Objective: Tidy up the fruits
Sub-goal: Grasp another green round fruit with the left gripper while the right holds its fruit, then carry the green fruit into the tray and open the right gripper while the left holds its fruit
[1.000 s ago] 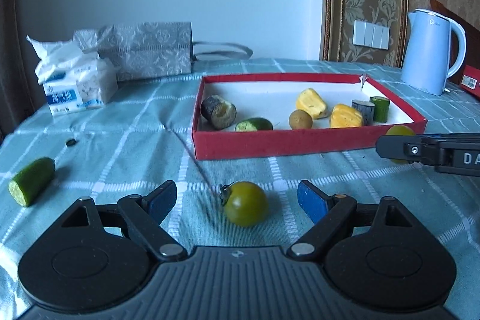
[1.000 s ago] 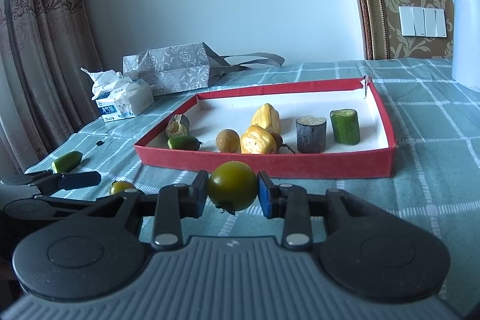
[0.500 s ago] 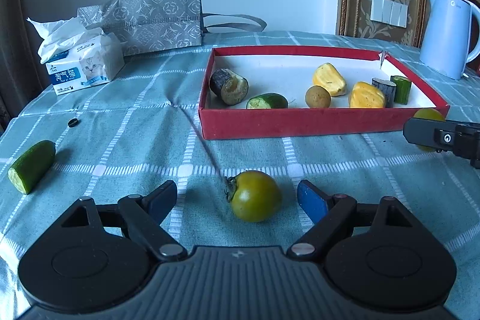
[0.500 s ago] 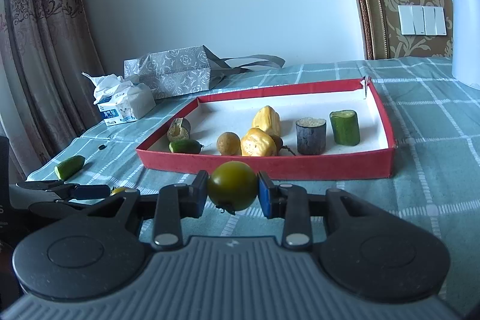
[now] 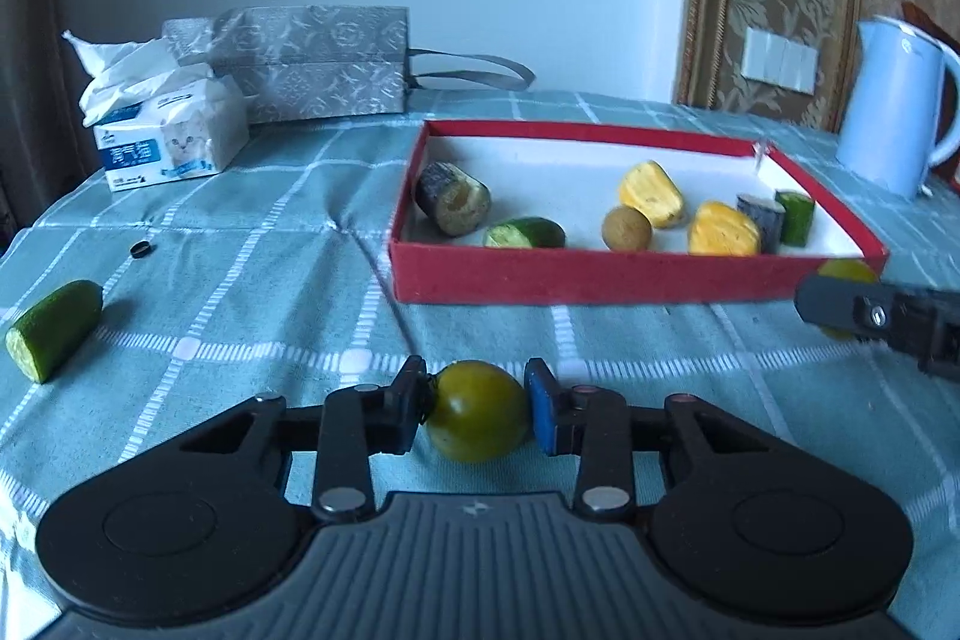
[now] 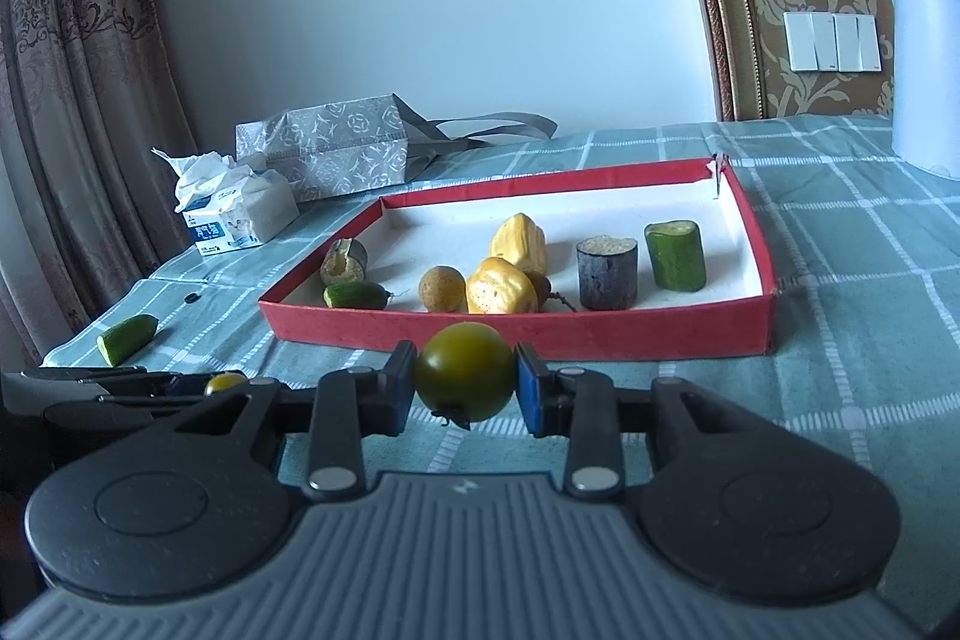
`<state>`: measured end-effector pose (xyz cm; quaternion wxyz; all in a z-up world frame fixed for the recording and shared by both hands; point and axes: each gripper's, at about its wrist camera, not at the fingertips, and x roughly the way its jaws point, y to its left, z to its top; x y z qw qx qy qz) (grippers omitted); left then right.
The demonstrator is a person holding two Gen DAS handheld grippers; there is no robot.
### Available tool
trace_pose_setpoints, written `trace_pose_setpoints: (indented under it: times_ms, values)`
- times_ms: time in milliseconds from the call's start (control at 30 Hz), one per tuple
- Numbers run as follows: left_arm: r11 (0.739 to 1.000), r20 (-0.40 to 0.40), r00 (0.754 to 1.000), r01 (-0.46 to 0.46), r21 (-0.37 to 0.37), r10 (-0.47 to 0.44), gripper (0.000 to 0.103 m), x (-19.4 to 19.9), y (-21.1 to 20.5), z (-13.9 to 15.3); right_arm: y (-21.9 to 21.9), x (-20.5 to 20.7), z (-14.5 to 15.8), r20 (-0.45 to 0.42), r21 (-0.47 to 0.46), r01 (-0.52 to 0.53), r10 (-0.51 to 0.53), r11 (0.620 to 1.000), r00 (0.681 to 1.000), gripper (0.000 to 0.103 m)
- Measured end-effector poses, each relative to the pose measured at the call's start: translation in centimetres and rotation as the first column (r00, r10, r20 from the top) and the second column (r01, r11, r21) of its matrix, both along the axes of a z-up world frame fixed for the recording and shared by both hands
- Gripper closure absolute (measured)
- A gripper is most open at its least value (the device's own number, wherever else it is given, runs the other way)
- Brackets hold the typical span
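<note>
Left wrist view: the left tongs (image 5: 477, 412) have just been closing, and their pads now press a green tomato (image 5: 478, 411) on the checked tablecloth (image 5: 252, 280). At three o'clock the right tongs (image 5: 882, 316) enter, cut off by the edge and hiding most of a second tomato (image 5: 847, 270). The red tray (image 5: 600, 274) of cut fruit sits at one o'clock, a cucumber piece (image 5: 53, 331) at nine, a kettle (image 5: 894, 106) at two.

Right wrist view: the right tongs (image 6: 465, 381) are clamped on the second tomato (image 6: 465, 379), which blocks part of the tray's (image 6: 600, 334) near wall. At nine o'clock the left tongs (image 6: 180, 385) are dim, its tomato (image 6: 223, 383) mostly hidden. A tissue pack (image 6: 240, 211) lies at eleven.
</note>
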<state>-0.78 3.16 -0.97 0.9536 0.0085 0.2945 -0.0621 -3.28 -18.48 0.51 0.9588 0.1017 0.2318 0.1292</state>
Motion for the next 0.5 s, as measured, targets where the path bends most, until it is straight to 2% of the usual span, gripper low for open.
trace_pose_setpoints:
  times_ms: [167, 233, 500]
  values:
    - [0.999, 0.037, 0.998, -0.049, -0.013, 0.049, 0.068, 0.6, 0.5, 0.3, -0.1, -0.2, 0.2, 0.018, 0.008, 0.009, -0.009, 1.000, 1.000, 0.070]
    - [0.997, 0.050, 0.996, -0.072, 0.003, 0.072, 0.068, 0.7, 0.6, 0.3, -0.1, -0.4, 0.3, 0.029, 0.004, 0.014, -0.014, 1.000, 0.999, 0.070]
    - [0.995, 0.042, 0.995, -0.093, -0.023, 0.094, 0.068, 0.8, 1.2, 0.3, 0.2, -0.7, 0.9, 0.073, -0.034, 0.043, -0.040, 0.998, 0.997, 0.070]
